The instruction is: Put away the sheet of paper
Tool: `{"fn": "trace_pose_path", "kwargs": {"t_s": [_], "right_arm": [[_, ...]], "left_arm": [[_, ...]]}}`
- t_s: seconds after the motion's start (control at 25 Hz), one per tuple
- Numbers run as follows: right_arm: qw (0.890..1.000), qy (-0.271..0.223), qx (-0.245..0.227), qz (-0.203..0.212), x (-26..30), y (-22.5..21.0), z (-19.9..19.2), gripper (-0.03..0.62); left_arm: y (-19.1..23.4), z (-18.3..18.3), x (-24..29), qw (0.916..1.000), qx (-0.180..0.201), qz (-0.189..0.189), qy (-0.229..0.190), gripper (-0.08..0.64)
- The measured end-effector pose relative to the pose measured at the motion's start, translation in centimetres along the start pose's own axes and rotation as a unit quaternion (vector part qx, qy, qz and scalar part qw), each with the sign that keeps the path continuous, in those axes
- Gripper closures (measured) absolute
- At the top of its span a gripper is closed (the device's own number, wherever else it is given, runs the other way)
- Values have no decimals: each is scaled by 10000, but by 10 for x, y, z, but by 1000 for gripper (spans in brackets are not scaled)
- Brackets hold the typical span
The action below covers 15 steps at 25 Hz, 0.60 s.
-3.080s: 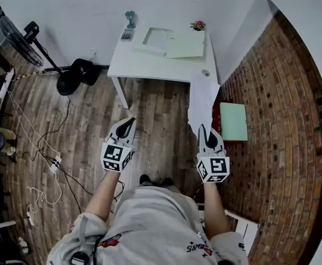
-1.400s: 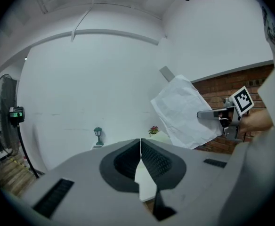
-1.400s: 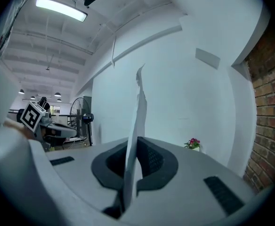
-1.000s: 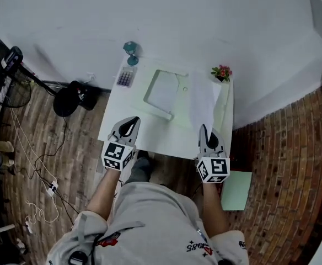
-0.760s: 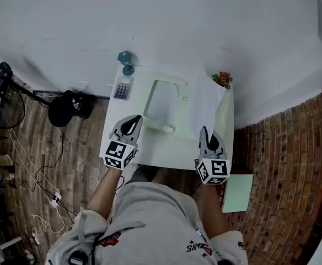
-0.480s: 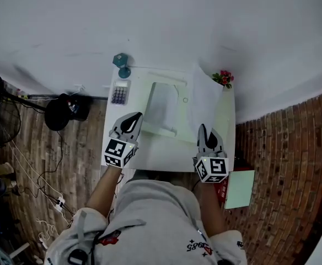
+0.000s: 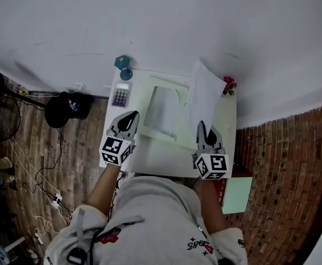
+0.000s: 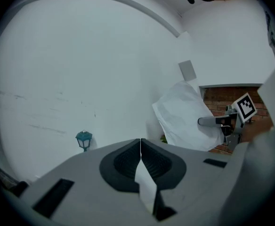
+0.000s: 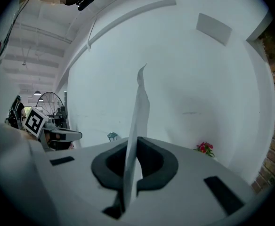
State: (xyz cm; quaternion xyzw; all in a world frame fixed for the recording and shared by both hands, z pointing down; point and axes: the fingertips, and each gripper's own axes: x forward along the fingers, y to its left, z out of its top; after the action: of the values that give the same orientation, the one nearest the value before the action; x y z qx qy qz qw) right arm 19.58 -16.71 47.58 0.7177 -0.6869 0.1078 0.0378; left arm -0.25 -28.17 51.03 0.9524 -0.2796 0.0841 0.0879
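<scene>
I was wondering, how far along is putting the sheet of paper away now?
Done: the sheet of paper is lifted, clamped upright in the right gripper above the desk. In hand: it stands beside the open green folder. Left: laying it inside, probably, and letting go; the left gripper is shut with nothing in it.

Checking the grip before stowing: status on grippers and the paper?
Right gripper shut on sheet of paper, held up over white desk. Left gripper shut, empty. Open green folder lies left of sheet; flower pot close beside it.
</scene>
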Motion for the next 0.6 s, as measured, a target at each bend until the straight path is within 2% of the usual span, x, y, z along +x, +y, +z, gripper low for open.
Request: {"fn": "trace_pose_path", "kwargs": {"t_s": [0.12,0.6], "right_arm": [[9999,25,10,146,2,-2,0,595],[9960,353,256,777,27,5,-31,592]], "left_arm": [[-4,-2,3,9999,-104,67,18,537],[-17,-8,-4,9995,-29,267,147,537]]}}
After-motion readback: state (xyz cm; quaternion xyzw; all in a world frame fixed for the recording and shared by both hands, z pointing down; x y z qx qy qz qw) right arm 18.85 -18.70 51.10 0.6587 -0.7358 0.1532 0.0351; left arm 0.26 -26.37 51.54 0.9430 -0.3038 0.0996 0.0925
